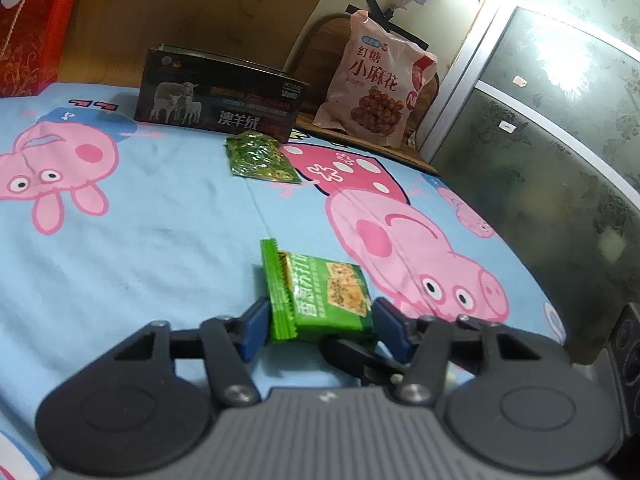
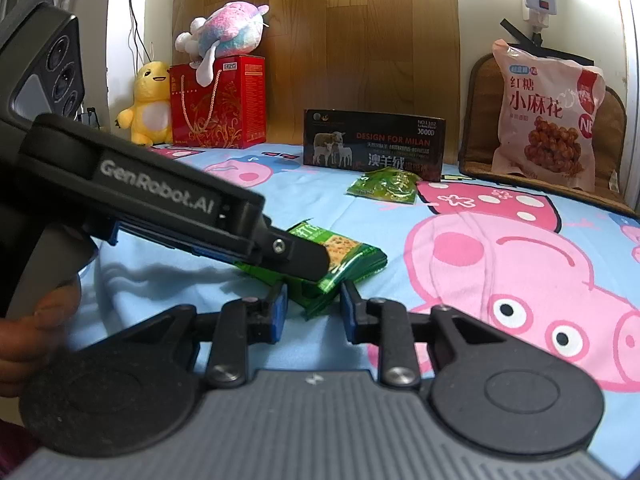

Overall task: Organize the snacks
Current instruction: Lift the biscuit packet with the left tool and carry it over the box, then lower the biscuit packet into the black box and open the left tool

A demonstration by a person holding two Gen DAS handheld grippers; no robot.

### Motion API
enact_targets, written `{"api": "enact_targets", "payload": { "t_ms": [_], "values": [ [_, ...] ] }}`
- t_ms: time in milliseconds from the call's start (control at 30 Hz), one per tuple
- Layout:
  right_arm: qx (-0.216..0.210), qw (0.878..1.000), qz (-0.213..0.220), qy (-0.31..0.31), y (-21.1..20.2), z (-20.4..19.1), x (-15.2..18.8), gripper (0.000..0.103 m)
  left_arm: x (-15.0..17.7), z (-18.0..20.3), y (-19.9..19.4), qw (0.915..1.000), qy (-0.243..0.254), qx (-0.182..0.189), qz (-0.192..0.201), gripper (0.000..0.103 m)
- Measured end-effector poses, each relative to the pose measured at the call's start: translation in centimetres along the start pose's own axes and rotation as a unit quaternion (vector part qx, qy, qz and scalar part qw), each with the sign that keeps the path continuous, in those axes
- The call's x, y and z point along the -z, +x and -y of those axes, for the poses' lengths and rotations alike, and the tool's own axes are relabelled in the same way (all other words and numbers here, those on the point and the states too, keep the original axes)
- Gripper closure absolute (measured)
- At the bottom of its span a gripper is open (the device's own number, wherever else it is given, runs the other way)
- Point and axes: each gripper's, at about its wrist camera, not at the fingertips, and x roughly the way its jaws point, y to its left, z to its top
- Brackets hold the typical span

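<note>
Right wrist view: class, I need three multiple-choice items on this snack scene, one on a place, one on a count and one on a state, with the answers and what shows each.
1. Where does the small green packet lie?
A. on a shelf
B. on the sheet, just in front of the dark box
C. on the floor

2. How many plush toys show?
A. two
B. one
C. four

3. How is the pink snack bag placed?
A. lying flat
B. hanging from a hook
C. standing, propped at the wall

Answers:
1 B: it lies on the cartoon sheet below the box's front.
2 A: a yellow plush stands beside the red gift box, and a pastel plush sits on top.
3 C: its printed front stands upright.
</note>
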Motion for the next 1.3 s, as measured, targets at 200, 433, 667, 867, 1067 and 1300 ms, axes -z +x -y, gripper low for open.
{"api": "enact_targets", "payload": {
  "t_ms": [200, 433, 667, 867, 1067, 1300],
  "values": [
    [0.005, 1.0, 0.018, -0.002, -0.3, 0.6, -1.3, 0.072, -1.4, 0.2, -0.5, 0.9998, 0.007, 0.012, 0.016, 0.057],
    [-0.017, 0.998, 0.052, -0.002, 2.6, 3.7, -7.0, 0.072, -7.9, 0.0, -0.2, 0.9974, 0.026, 0.007, 0.066, 0.056],
    [-0.016, 0.996, 0.08, 0.032, 10.3, 9.1, -15.8, 0.069, -19.0, -1.4, 4.1, 0.992, 0.033, -0.019, 0.121, 0.047],
    [0.052, 0.998, 0.003, 0.018, 17.0, 10.7, -17.3, 0.052, -22.2, -3.8, 11.6, 0.9911, 0.037, -0.101, 0.077, 0.049],
    [-0.004, 0.997, 0.004, 0.072, 11.4, 10.0, -9.8, 0.052, -15.7, -5.4, 6.1, 0.988, 0.03, -0.062, 0.138, 0.047],
    [-0.004, 0.993, -0.072, 0.097, 14.0, 9.9, -8.7, 0.04, -11.0, -6.9, 7.9, 0.9956, 0.002, -0.062, 0.07, 0.047]
  ]
}}
